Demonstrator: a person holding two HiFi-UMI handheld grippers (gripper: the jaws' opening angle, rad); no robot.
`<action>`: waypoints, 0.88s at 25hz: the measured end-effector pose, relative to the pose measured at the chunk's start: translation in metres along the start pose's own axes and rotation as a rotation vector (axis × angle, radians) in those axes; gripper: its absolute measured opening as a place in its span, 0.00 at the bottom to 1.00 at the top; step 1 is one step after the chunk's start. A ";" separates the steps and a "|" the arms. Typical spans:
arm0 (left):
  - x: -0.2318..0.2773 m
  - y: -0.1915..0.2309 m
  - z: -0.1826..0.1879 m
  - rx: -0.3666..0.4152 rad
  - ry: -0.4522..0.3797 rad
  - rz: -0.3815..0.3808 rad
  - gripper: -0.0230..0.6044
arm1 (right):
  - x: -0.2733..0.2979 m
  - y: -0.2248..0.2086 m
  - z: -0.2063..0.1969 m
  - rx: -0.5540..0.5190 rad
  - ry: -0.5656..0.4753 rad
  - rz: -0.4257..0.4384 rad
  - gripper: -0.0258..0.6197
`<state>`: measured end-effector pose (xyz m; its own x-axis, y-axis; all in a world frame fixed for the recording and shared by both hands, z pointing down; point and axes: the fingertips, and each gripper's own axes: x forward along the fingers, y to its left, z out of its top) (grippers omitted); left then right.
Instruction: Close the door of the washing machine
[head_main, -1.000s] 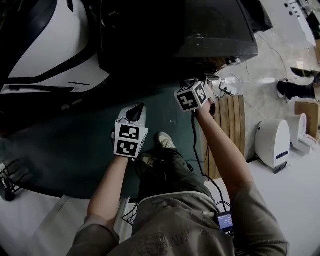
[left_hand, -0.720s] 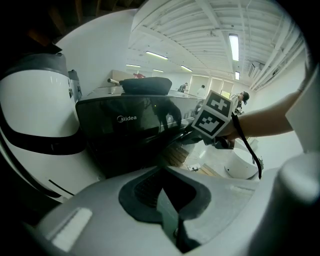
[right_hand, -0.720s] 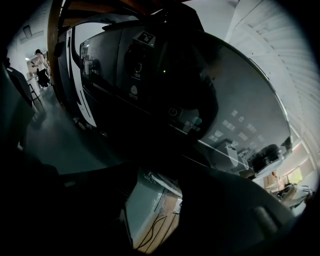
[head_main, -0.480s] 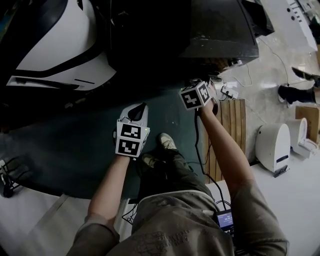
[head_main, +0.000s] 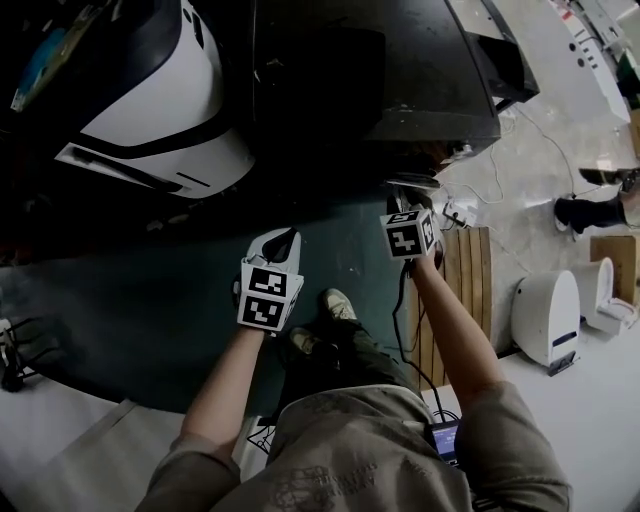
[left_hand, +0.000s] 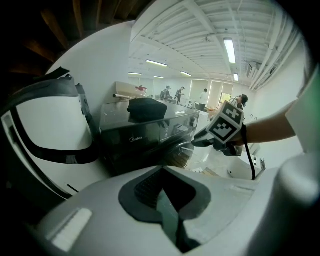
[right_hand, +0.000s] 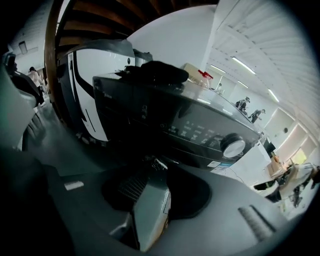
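The dark washing machine (head_main: 400, 70) stands at the top of the head view; its panel and silver knob (right_hand: 234, 145) fill the right gripper view. Its door (left_hand: 184, 148) seems to hang open at the front, dim and hard to make out. My right gripper (head_main: 405, 192) reaches in under the machine's front edge, its tips (left_hand: 196, 142) beside the door's rim. Its jaws have just been closing and stand a little apart with nothing between them. My left gripper (head_main: 278, 243) hovers over the green floor, left of the machine, holding nothing; its jaws show only a thin slit.
A big white and black machine (head_main: 160, 110) stands left of the washer. A wooden slat platform (head_main: 465, 270), a white appliance (head_main: 548, 300) and loose cables lie at the right. My own shoes (head_main: 335, 305) are below the grippers. A black cloth (left_hand: 147, 107) lies on the washer.
The head view has swung, so both machines sit further right. Both grippers have shifted a little right and lower in the picture, and the right gripper's marker cube has rolled.
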<state>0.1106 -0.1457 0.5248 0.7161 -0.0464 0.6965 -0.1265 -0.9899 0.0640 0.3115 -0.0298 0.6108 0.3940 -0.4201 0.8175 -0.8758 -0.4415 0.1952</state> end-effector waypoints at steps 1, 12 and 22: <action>-0.006 0.000 0.002 -0.010 -0.007 0.004 0.04 | -0.010 0.000 0.003 0.015 -0.021 0.005 0.26; -0.075 -0.010 0.056 -0.042 -0.134 0.035 0.04 | -0.144 -0.005 0.053 0.097 -0.258 0.070 0.18; -0.139 -0.018 0.096 -0.040 -0.259 0.093 0.04 | -0.270 -0.016 0.090 0.131 -0.486 0.117 0.09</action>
<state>0.0790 -0.1345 0.3586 0.8508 -0.1749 0.4955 -0.2234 -0.9739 0.0400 0.2443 0.0196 0.3385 0.4064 -0.7790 0.4775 -0.8920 -0.4515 0.0227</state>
